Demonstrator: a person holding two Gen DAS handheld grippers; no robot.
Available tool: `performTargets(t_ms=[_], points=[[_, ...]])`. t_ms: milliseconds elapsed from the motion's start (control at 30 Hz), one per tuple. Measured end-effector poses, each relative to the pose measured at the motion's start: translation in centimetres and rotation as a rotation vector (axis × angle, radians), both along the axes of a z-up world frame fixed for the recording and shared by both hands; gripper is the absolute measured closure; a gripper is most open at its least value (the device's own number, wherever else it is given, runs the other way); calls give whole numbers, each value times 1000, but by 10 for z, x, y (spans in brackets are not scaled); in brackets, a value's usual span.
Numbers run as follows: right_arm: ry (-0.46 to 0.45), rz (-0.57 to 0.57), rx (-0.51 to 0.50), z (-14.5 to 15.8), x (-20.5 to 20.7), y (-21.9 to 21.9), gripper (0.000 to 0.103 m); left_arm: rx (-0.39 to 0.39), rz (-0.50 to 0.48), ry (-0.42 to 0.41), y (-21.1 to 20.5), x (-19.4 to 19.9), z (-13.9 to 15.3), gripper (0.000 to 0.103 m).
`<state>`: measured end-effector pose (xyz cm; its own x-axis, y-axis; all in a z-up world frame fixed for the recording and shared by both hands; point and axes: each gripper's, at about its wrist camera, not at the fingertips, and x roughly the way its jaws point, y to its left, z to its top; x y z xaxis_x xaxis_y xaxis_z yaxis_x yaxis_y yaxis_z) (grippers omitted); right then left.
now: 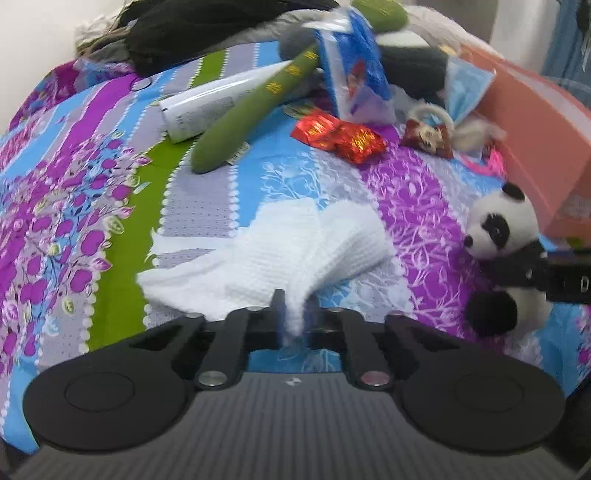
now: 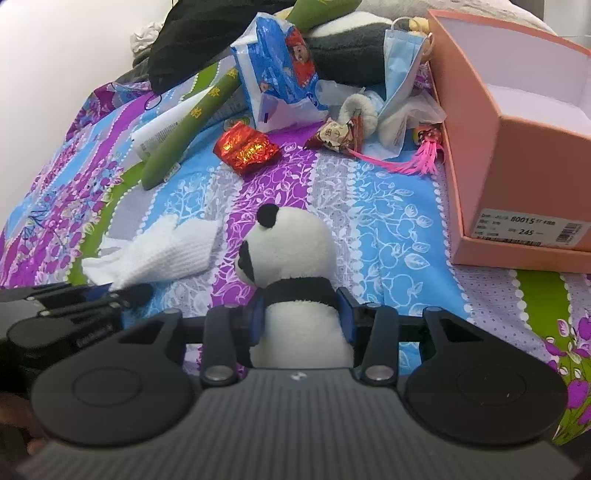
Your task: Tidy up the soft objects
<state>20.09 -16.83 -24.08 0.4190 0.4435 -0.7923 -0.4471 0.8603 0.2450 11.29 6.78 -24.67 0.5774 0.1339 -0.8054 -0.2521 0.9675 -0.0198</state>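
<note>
My left gripper [image 1: 294,317] is shut on a corner of a white waffle-weave cloth [image 1: 280,251], which spreads over the flowered bedspread [image 1: 74,221]. My right gripper [image 2: 301,314] is shut on a small plush panda [image 2: 295,266] around its body, with the head upright above the fingers. The panda also shows in the left wrist view [image 1: 498,236] at the right, with the right gripper [image 1: 546,277] beside it. The cloth [image 2: 159,251] and the left gripper [image 2: 122,293] show at the left of the right wrist view.
An open pink shoebox [image 2: 517,166] stands at the right. At the back lie a green plush stalk [image 2: 184,129], a white tube [image 1: 207,107], a blue tissue pack [image 2: 284,70], red foil wrappers [image 2: 247,147], a face mask [image 2: 402,62], a pink tassel [image 2: 417,162] and dark clothes [image 1: 207,26].
</note>
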Motion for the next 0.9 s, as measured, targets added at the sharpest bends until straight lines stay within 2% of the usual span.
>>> performTargets(t_ms=[167,433,633,900], points=[[-25,-4,3,13,-4,-4,60,-60,36,-47,3,-8,23,93],[-90,-9,42,54,-8,-14,60,-141,33,-153,-2,-5,84,93],[-162,-30,90,96,-5,-26,60,-187,-19,-219,-19,10,131,93],[-311,-57,102,151,4,-42,59,-221,-131,-308,-54,44,188,93]])
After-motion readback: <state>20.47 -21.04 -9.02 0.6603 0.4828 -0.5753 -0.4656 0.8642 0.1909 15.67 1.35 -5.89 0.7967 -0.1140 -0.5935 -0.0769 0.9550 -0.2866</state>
